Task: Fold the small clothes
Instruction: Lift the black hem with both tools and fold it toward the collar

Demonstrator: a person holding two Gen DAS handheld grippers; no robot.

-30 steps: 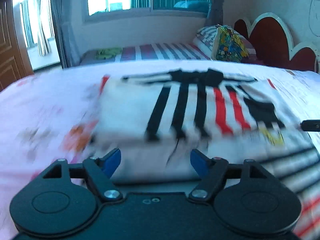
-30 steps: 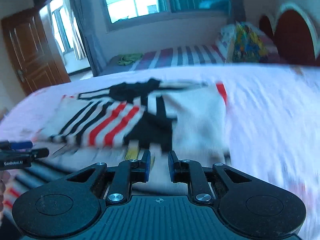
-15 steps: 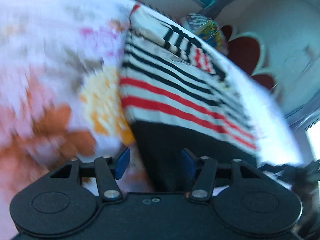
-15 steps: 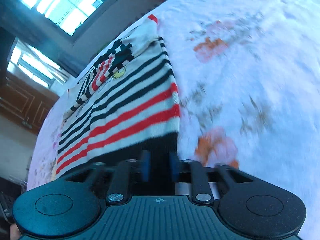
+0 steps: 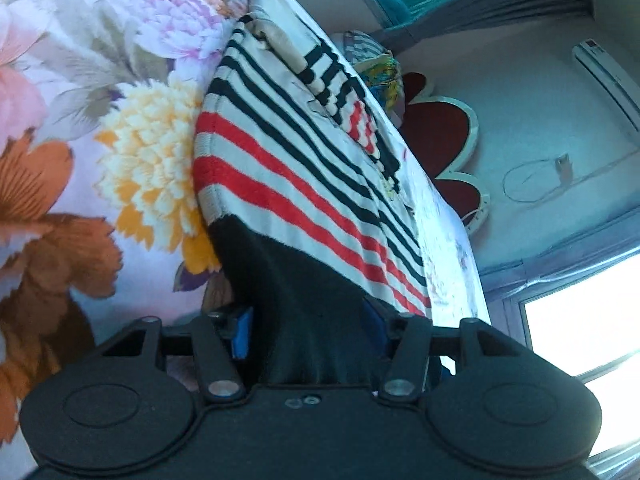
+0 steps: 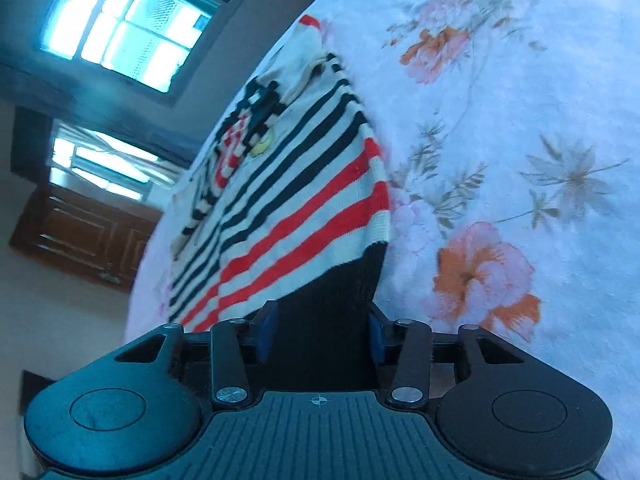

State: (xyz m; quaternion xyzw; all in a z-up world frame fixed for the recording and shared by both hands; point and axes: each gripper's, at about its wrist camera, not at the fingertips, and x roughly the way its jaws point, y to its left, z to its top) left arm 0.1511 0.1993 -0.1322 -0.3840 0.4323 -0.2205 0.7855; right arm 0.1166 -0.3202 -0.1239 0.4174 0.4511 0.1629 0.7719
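A small knitted sweater (image 5: pixel 304 168) with black and red stripes on cream and a black hem lies on the floral bedsheet (image 5: pixel 72 92). My left gripper (image 5: pixel 308 334) is open, its blue pads on either side of the black hem at the sweater's left corner. In the right wrist view the same sweater (image 6: pixel 296 200) runs away from me. My right gripper (image 6: pixel 320 332) is open too, its pads set wide around the black hem at the right corner. The sleeves look folded in over the chest.
The floral bedsheet (image 6: pixel 500 140) spreads right of the sweater. A red scalloped headboard (image 5: pixel 444 148) and a patterned pillow (image 5: pixel 380 72) are at the bed's far end. Windows (image 6: pixel 120 24) and a wooden door (image 6: pixel 80 232) are beyond.
Both grippers dropped from a raised view of the whole sweater down to its black hem. The right gripper's jaws, narrow before, now stand wide around the hem.
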